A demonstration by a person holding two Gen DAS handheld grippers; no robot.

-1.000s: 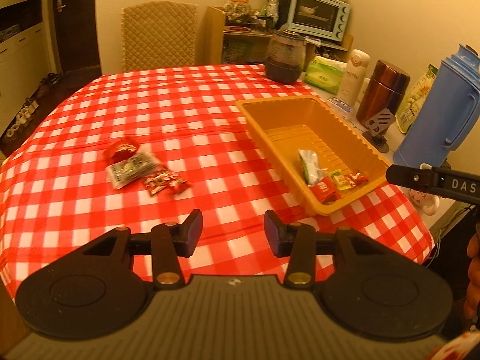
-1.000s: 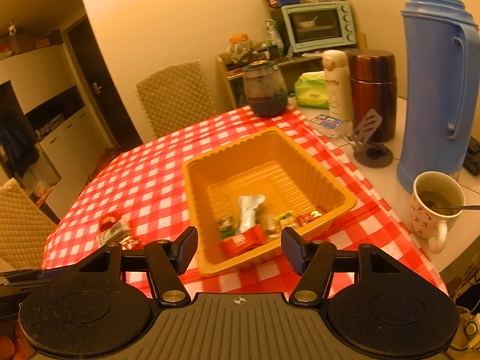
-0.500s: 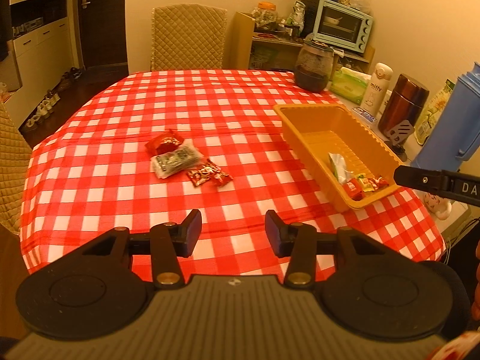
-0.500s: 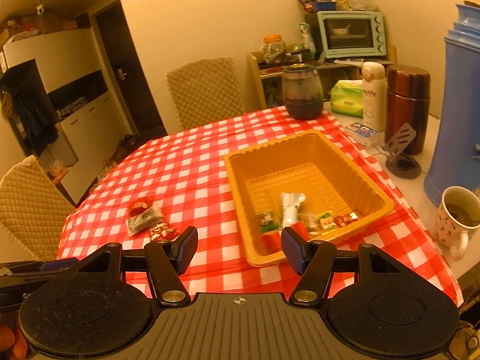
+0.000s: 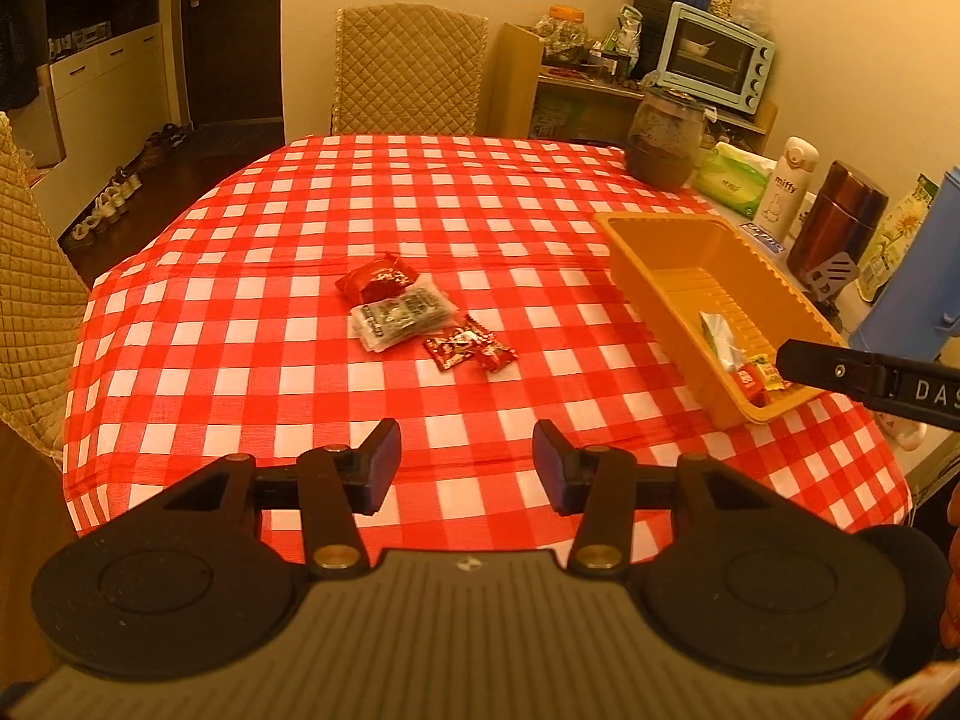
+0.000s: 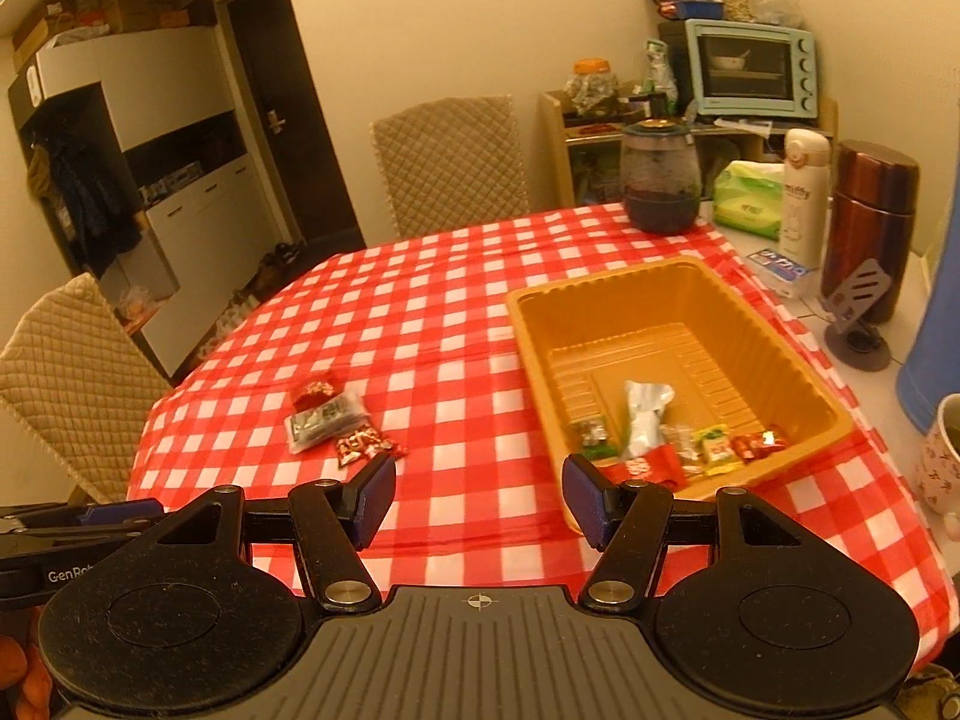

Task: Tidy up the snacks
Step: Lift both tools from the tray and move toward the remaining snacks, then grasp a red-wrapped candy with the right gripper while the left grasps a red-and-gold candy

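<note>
- Red-checked tablecloth (image 5: 252,312), orange tray (image 6: 678,294) at right.
- Left gripper (image 5: 463,467): jaws apart, just widening, empty.
- Right gripper (image 6: 477,501): jaws apart, empty, touching nothing.

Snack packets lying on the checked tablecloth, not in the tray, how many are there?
4, clustered left of the orange tray: a red round packet farthest, a clear grey packet beside it, then a red patterned packet and a small red candy nearest. More could hide underneath.
</note>
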